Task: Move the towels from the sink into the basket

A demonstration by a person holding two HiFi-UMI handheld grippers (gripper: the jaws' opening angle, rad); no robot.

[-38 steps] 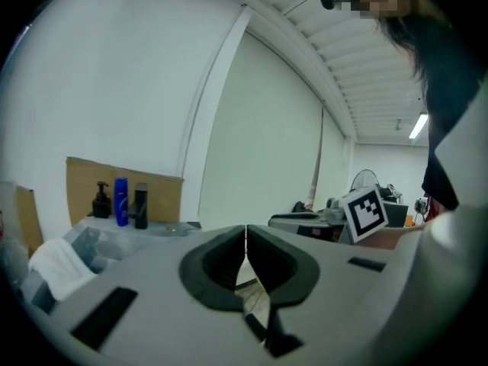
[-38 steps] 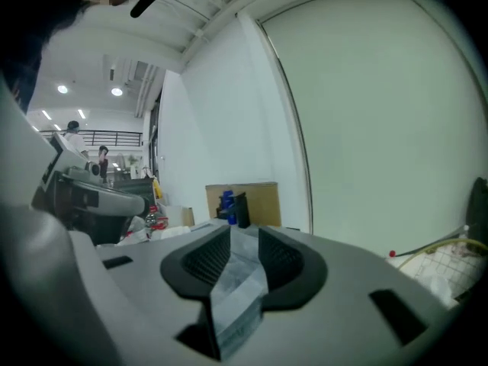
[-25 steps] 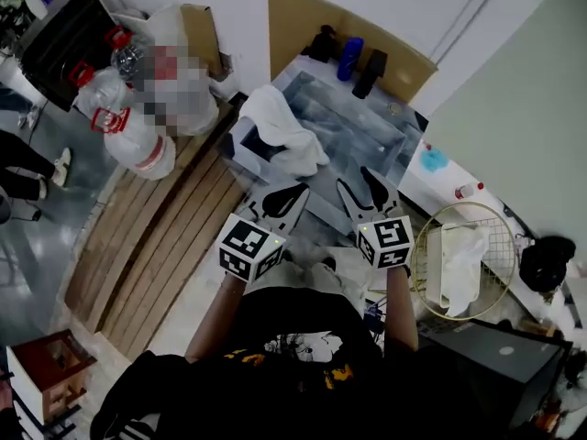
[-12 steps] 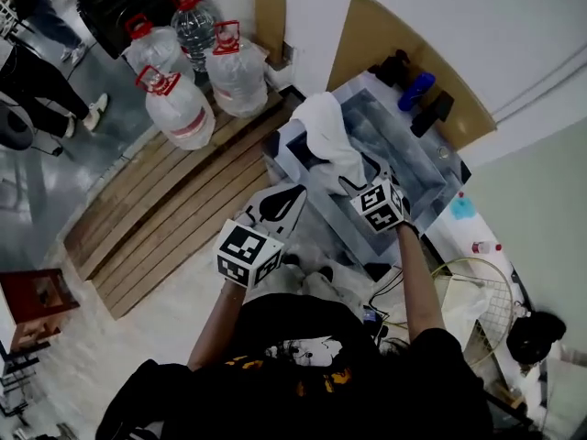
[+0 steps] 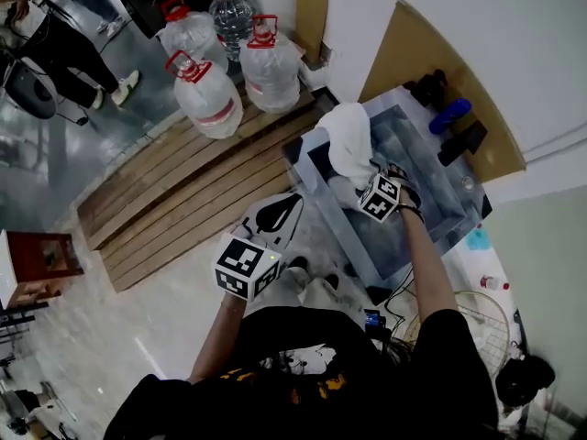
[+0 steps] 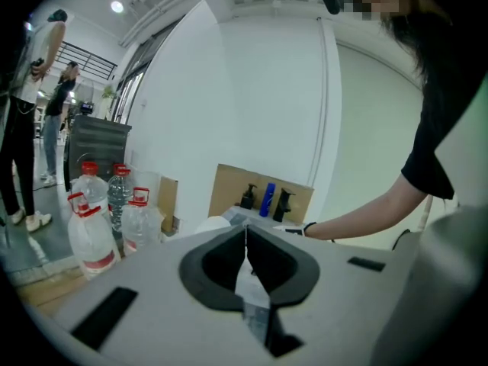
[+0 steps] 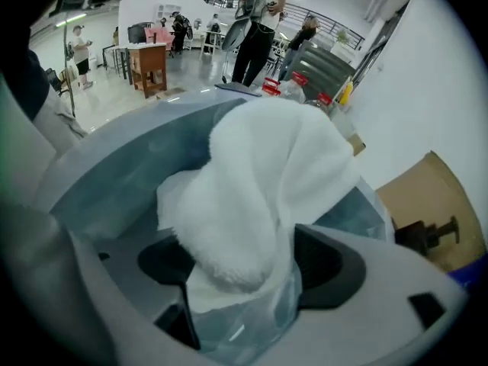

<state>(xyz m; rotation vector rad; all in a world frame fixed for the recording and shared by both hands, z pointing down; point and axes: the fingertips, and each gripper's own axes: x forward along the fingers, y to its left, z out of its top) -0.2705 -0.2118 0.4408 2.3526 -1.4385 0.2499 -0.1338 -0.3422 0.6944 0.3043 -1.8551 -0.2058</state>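
Sink holds towel between right tongs, just opening.

1. Towel: white, crumpled; I see it draped over the left rim of the grey sink.
2. Basket: gold wire, near right.

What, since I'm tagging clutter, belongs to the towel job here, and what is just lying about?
Job: white towel, sink, wire basket.
Lying about: water jugs, blue bottle, wooden pallet.
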